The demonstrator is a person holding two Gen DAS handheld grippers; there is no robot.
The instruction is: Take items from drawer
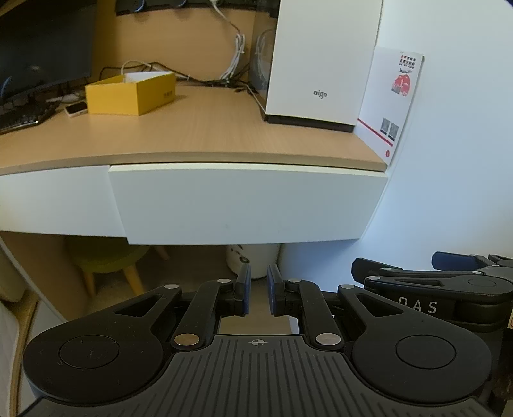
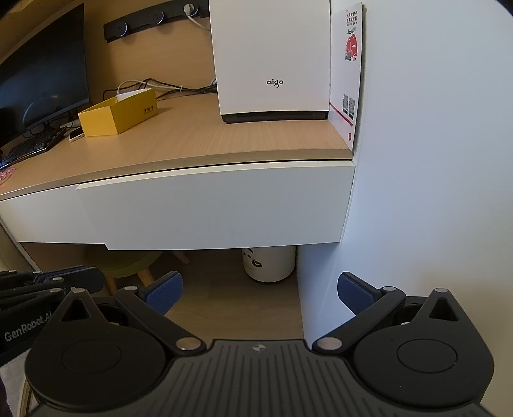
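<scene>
A home office or study corner. A wood-grain desk (image 2: 198, 144) with white drawer fronts (image 2: 218, 205) stands against a white wall (image 2: 433, 160). A dark monitor (image 2: 41, 73) and keyboard (image 2: 29, 147) occupy its left edge, a white "aigo" computer case (image 2: 272, 57) its right rear corner, cables (image 1: 234, 57) and a power strip (image 2: 154, 22) along the back. Below stand a green stool (image 2: 128, 259) and a white bin (image 2: 269, 263).

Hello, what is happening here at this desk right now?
A person holds two gripping tools in front of a white drawer under the wooden desk. The drawer is closed or very nearly so, and nothing has been taken out yet. The left tool is nearly shut with nothing between its pads; the right tool is wide open and also empty. Neither touches the drawer. On the desk stand a yellow box and a white computer case.
</scene>
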